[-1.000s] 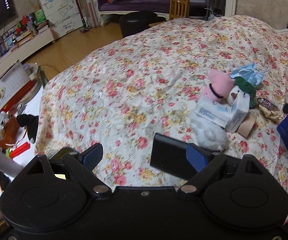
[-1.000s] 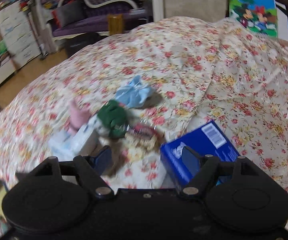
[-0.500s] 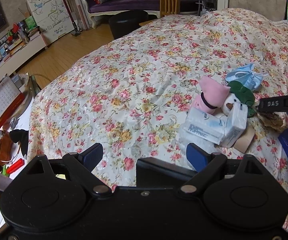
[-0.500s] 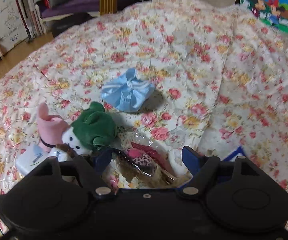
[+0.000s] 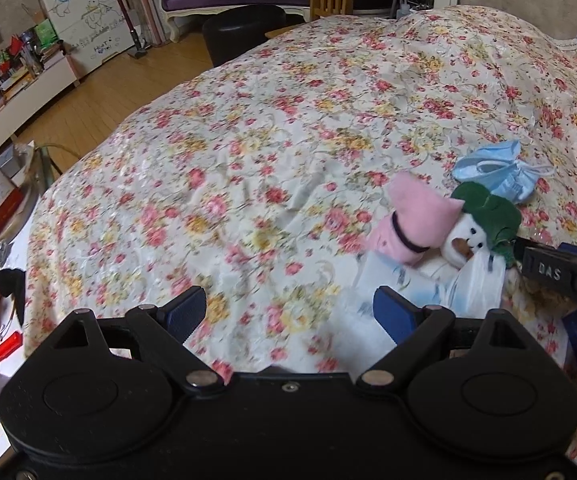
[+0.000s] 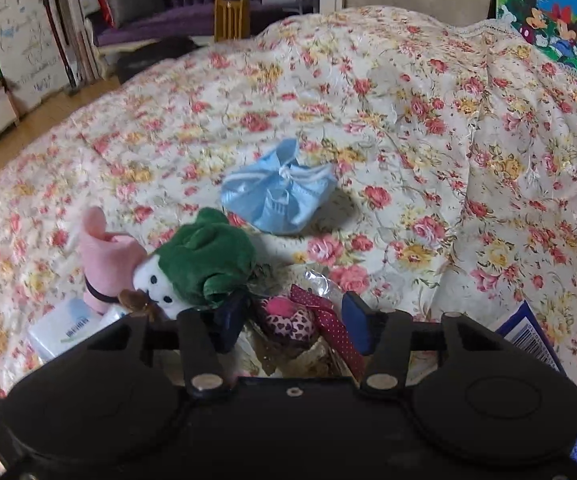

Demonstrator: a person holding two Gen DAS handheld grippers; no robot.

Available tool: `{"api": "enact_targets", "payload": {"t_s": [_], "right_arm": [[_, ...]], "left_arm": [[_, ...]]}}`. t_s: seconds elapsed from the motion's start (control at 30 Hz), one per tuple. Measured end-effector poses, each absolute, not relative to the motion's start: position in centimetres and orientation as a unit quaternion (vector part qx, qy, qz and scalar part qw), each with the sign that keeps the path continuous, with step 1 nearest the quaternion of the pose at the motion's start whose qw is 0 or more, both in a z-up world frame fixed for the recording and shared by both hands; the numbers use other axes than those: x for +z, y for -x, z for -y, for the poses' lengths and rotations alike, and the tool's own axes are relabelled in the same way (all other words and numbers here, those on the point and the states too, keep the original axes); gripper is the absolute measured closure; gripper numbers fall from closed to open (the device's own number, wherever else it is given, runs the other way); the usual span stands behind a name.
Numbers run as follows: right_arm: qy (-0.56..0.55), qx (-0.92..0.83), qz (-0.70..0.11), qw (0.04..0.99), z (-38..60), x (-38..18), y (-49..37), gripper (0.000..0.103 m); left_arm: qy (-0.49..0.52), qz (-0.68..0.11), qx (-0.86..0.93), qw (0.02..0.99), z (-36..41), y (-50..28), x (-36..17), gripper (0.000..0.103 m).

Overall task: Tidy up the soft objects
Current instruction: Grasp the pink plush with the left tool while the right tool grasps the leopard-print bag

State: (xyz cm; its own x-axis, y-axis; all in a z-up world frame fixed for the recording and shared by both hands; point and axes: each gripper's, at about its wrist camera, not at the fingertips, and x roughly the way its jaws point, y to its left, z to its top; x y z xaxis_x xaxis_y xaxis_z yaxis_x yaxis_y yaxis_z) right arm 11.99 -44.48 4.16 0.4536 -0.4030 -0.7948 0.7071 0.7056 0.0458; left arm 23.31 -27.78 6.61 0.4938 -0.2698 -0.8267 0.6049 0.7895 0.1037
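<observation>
Currently the soft objects lie in one loose cluster on the floral bedspread (image 5: 272, 152), which carries every item; no bin or basket is visible, so the sorting destination cannot be told.

Left gripper (image 5: 290, 310): jaws wide, holding nothing. It hangs over bare bedspread, with the cluster at its 2 o'clock. Judged role: standby, leaving the working area free for the other tool.

Cluster, counted left to right in the right wrist view:
- One white tissue pack (image 6: 68, 330), at 9 o'clock of the right gripper, partly under the plush items.
- One pink plush piece (image 6: 106, 258) with a dark band, leaning on the tissue pack and touching the snowman.
- One snowman plush (image 6: 160, 282) with one green hat (image 6: 208, 256), its face turned toward the camera.
- One blue drawstring pouch (image 6: 278, 196), at 12 o'clock, apart from the rest and lying in its own shadow.
- One leopard-print pink item (image 6: 288, 318) with a red dotted ribbon, wrapped in clear film.
- One blue box (image 6: 534, 336), at 3 o'clock, cut off by the frame edge.

Right gripper (image 6: 292, 322): jaws part-open, straddling the leopard-print item; one blue pad sits on each side of it, and contact cannot be confirmed. Judged purpose: this placement prepares a pinch across the bundle's narrow width. The film wrap will probably crumple and slip, so a grip on the padded body looks safer. In the left wrist view this gripper enters at 3 o'clock, just beside the snowman's hat.
</observation>
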Motion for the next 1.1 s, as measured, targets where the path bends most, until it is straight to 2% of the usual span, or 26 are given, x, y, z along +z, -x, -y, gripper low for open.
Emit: {"api": "enact_targets", "payload": {"t_s": [0.4, 0.63, 1.1], "right_arm": [[-0.257, -0.328, -0.297, 0.859, 45.9, 6.0, -9.3, 0.053], [-0.263, -0.337, -0.294, 0.855, 46.1, 4.9, -9.6, 0.053], [-0.268, -0.344, -0.292, 0.851, 46.4, 4.3, -9.6, 0.053]], "left_arm": [[-0.232, -0.420, -0.278, 0.832, 34.5, -25.7, 5.0, 0.015], [-0.261, -0.432, -0.271, 0.820, 37.8, -27.1, 2.7, 0.014], [-0.243, -0.473, -0.302, 0.791, 41.4, -29.4, 0.4, 0.012]]}}
